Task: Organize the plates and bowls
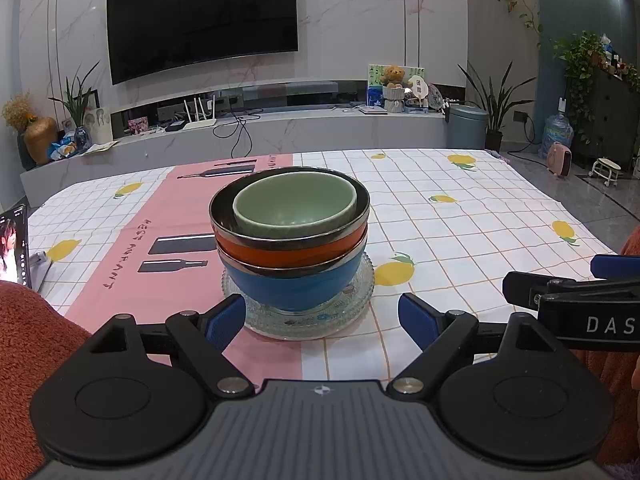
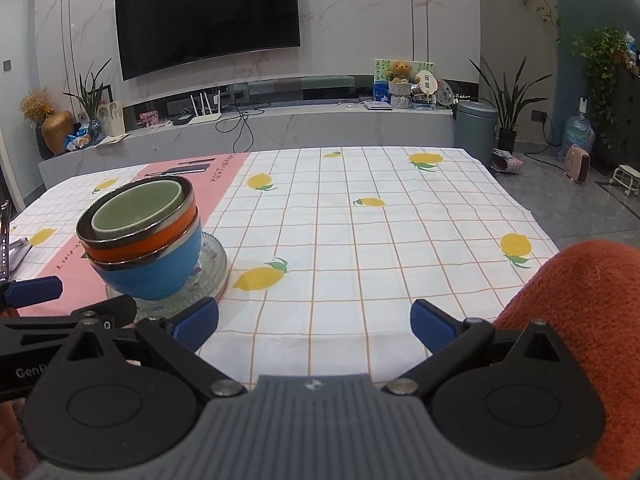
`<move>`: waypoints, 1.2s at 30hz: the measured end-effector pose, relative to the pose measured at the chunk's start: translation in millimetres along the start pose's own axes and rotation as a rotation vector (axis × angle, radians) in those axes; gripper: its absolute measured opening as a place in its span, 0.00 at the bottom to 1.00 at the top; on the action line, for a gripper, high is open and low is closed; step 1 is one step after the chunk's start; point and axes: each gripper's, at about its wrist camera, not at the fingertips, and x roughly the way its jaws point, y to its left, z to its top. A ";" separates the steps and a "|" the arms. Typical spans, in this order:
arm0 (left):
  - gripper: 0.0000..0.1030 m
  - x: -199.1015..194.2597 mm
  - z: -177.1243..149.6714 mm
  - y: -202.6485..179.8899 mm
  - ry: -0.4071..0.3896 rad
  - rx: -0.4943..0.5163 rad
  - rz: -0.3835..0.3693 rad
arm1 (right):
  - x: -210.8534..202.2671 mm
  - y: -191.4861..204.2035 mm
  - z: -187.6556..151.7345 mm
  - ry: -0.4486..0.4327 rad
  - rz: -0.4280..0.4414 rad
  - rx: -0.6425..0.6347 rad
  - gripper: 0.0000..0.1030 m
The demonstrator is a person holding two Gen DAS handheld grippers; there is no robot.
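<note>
Stack: green bowl (image 1: 295,204) inside orange bowl (image 1: 290,250) inside blue bowl (image 1: 294,286), standing on glass plate (image 1: 362,296), at tabletop (image 1: 460,220) centre in left view, 9 o'clock in right view. Left claw (image 1: 322,320): open, empty, just before the plate. Right claw (image 2: 314,322): open, empty, above bare cloth.

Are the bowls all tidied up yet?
Looks nearly done: the green bowl sits in the orange bowl, that in the blue bowl, all on the glass plate. Both the left gripper and right gripper are open, holding nothing. No loose dishes show.
</note>
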 end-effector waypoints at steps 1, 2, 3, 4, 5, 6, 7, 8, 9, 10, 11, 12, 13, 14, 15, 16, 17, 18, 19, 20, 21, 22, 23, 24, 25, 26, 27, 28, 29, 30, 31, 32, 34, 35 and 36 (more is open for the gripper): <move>0.98 -0.6 0.5 0.0 -0.001 0.000 0.000 | 0.2 0.2 0.1 0.001 0.000 -0.001 0.97; 0.98 -0.5 0.5 0.0 -0.001 -0.001 0.000 | 0.4 0.4 0.1 0.001 0.000 -0.002 0.97; 0.98 -0.5 0.5 0.0 -0.001 0.000 0.001 | 0.5 0.6 -0.1 0.001 0.000 -0.002 0.97; 0.98 -1.1 1.2 -0.3 -0.002 0.000 0.003 | 0.5 0.7 -0.1 0.001 -0.001 -0.003 0.97; 0.98 -1.5 1.7 -0.7 -0.003 0.000 0.005 | 0.3 0.5 -0.1 0.000 0.001 -0.002 0.97; 0.98 -1.9 2.1 -0.8 -0.006 0.001 0.006 | 0.3 0.3 -0.1 -0.001 0.003 -0.002 0.97; 0.98 -2.1 2.5 -0.6 -0.007 0.001 0.005 | 0.5 0.5 -0.4 -0.001 0.004 -0.003 0.97; 0.98 -2.2 2.8 -0.9 -0.008 0.001 0.006 | 0.6 0.5 -0.6 -0.001 0.004 -0.003 0.97; 0.98 -1.9 2.5 -0.9 -0.008 0.002 0.005 | 1.0 0.5 -0.6 0.000 0.004 -0.003 0.97; 0.98 -1.9 2.4 -0.9 -0.008 0.002 0.006 | 0.6 0.6 -0.6 -0.001 0.004 -0.003 0.97; 0.98 -1.9 2.3 -0.9 -0.009 0.001 0.006 | 0.6 0.7 -0.7 -0.001 0.004 -0.003 0.97; 0.98 -2.0 2.4 -1.0 -0.009 0.001 0.007 | 0.6 0.7 -0.7 -0.001 0.004 -0.003 0.97; 0.98 -2.4 2.6 -1.3 -0.011 0.002 0.009 | 0.7 0.7 -0.7 -0.001 0.004 -0.003 0.97; 0.98 -3.1 2.3 -1.5 -0.014 0.003 0.009 | 0.7 0.8 -0.7 -0.001 0.004 -0.003 0.97; 0.98 -3.7 2.4 -1.8 -0.017 0.005 0.010 | 0.5 0.7 -0.7 -0.001 0.005 -0.003 0.97; 0.98 -4.1 2.4 -1.8 -0.018 0.004 0.009 | 0.6 0.6 -0.6 -0.001 0.004 -0.003 0.97; 0.98 -4.0 2.6 -1.4 -0.017 0.002 0.008 | 0.6 0.6 -0.6 -0.001 0.004 -0.003 0.97; 0.98 -3.9 2.8 -0.8 -0.017 0.000 0.008 | 0.7 0.7 -0.6 0.000 0.004 -0.003 0.97; 0.98 -3.6 2.8 -0.4 -0.017 -0.001 0.009 | 0.7 0.7 -0.6 0.000 0.004 -0.004 0.97; 0.98 -3.3 3.0 0.1 -0.017 -0.004 0.011 | 0.7 0.8 -0.6 0.000 0.004 -0.004 0.97; 0.98 -2.9 3.1 0.7 -0.017 -0.006 0.014 | 0.7 0.8 -0.6 0.000 0.004 -0.004 0.97; 0.98 -2.4 3.1 1.5 -0.018 -0.008 0.014 | 0.9 0.8 -0.8 0.000 0.004 -0.005 0.97; 0.98 -2.3 2.9 2.1 -0.019 -0.010 0.014 | 1.0 0.9 -0.8 0.001 0.004 -0.005 0.97; 0.98 -2.4 3.3 2.5 -0.020 -0.013 0.015 | 1.1 1.0 -0.9 0.002 0.004 -0.006 0.97; 0.98 -2.1 2.7 2.8 -0.021 -0.013 0.015 | 1.1 1.1 -1.1 0.003 0.005 -0.008 0.97; 0.98 -1.7 2.5 3.2 -0.021 -0.014 0.015 | 1.1 1.3 -1.3 0.003 0.005 -0.009 0.97; 0.98 -1.3 2.4 3.5 -0.020 -0.016 0.015 | 1.0 1.3 -1.4 0.003 0.006 -0.011 0.97; 0.98 -0.9 2.4 3.8 -0.020 -0.016 0.016 | 1.0 1.2 -1.6 0.004 0.007 -0.012 0.97; 0.98 -0.5 2.5 3.9 -0.019 -0.016 0.019 | 1.0 1.1 -1.7 0.005 0.007 -0.013 0.97; 0.98 -0.4 2.4 4.1 -0.020 -0.015 0.020 | 1.2 1.2 -1.6 0.006 0.007 -0.013 0.97; 0.98 0.0 2.5 4.4 -0.021 -0.016 0.020 | 1.2 1.2 -1.6 0.007 0.007 -0.014 0.97; 0.98 0.0 2.5 4.4 -0.021 -0.016 0.019 | 1.2 1.2 -1.6 0.007 0.007 -0.014 0.97; 0.98 0.1 2.5 4.5 -0.020 -0.015 0.021 | 1.4 1.3 -1.5 0.008 0.007 -0.015 0.97; 0.98 0.3 2.6 4.6 -0.020 -0.016 0.021 | 1.4 1.4 -1.5 0.008 0.007 -0.015 0.97; 0.98 0.1 2.4 4.5 -0.020 -0.016 0.020 | 1.3 1.4 -1.5 0.008 0.006 -0.015 0.97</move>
